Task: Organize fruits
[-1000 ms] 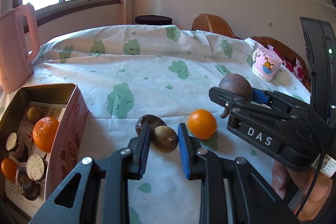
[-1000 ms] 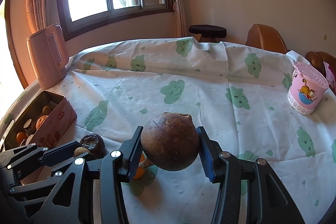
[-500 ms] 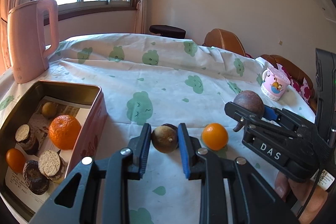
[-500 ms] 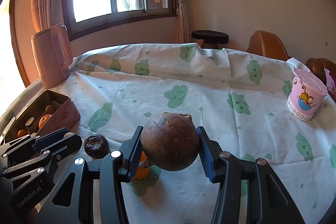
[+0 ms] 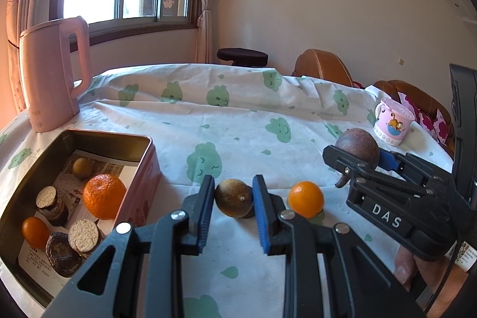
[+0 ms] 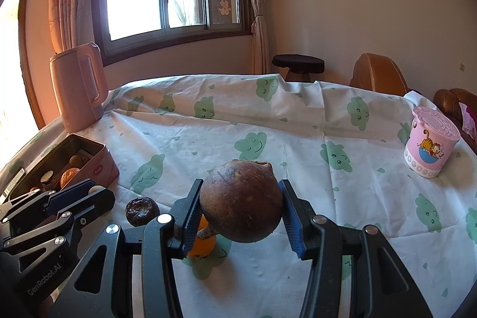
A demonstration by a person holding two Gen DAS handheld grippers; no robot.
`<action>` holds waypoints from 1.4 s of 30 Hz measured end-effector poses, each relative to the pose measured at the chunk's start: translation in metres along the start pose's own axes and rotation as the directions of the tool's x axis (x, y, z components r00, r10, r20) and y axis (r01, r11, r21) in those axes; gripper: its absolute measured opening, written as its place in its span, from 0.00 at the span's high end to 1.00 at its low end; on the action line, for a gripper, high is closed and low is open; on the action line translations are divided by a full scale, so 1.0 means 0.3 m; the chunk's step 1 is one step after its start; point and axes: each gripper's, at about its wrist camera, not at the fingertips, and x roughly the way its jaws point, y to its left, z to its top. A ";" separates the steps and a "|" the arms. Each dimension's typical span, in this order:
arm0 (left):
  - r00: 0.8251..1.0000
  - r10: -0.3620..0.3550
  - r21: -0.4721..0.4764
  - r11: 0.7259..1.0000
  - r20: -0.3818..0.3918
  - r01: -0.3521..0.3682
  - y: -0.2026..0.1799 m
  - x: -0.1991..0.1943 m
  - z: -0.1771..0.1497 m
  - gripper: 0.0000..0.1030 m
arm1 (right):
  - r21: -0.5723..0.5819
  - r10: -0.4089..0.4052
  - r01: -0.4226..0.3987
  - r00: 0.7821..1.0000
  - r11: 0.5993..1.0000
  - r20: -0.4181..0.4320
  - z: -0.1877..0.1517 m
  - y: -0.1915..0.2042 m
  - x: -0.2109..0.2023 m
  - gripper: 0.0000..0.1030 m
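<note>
My left gripper is shut on a small brownish-green round fruit, held just above the cloth. Right of it a small orange fruit lies on the tablecloth. My right gripper is shut on a large brown round fruit with a stub of stem, held above the table. It also shows in the left wrist view, where the right gripper is at the right. A dark wrinkled fruit sits on the cloth between the two grippers. The pink tin at the left holds an orange and several other pieces.
A pink kettle stands behind the tin at the table's left edge. A pink cartoon cup stands at the far right. Brown chairs and a dark stool are beyond the table. A hand grips the right tool.
My left gripper has lifted the small fruit and tilted up toward the tin, leaving the dark wrinkled fruit on the cloth. The right gripper has kept the large brown fruit almost still.
</note>
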 end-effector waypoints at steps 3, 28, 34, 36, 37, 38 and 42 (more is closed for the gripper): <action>1.000 0.007 0.006 1.000 0.012 -0.007 -0.003 -0.007 0.000 0.73 | 0.004 0.002 -0.002 1.000 1.000 0.008 0.000 -0.002 -0.005 0.50; 0.995 0.039 0.000 0.999 0.094 -0.040 -0.002 -0.061 -0.003 0.73 | 0.021 0.001 -0.003 0.997 1.000 0.077 -0.007 -0.015 -0.054 0.50; 0.991 0.048 0.008 0.999 0.121 -0.049 -0.009 -0.078 -0.005 0.73 | 0.015 -0.004 0.002 0.992 1.000 0.130 -0.014 -0.012 -0.091 0.50; 0.990 0.049 0.010 0.999 0.131 -0.051 -0.010 -0.083 -0.005 0.73 | 0.006 -0.007 0.007 0.989 1.000 0.146 -0.015 -0.005 -0.102 0.50; 0.989 0.051 0.010 0.999 0.135 -0.053 -0.010 -0.086 -0.006 0.73 | 0.001 -0.009 0.009 0.989 1.000 0.150 -0.016 -0.002 -0.105 0.50; 0.989 0.054 0.010 0.998 0.141 -0.056 -0.011 -0.088 -0.006 0.73 | -0.003 -0.010 0.011 0.988 1.000 0.153 -0.015 0.001 -0.107 0.50; 0.988 0.053 0.014 0.998 0.147 -0.056 -0.013 -0.092 -0.005 0.73 | -0.003 -0.016 0.017 0.986 1.000 0.165 -0.015 0.001 -0.114 0.50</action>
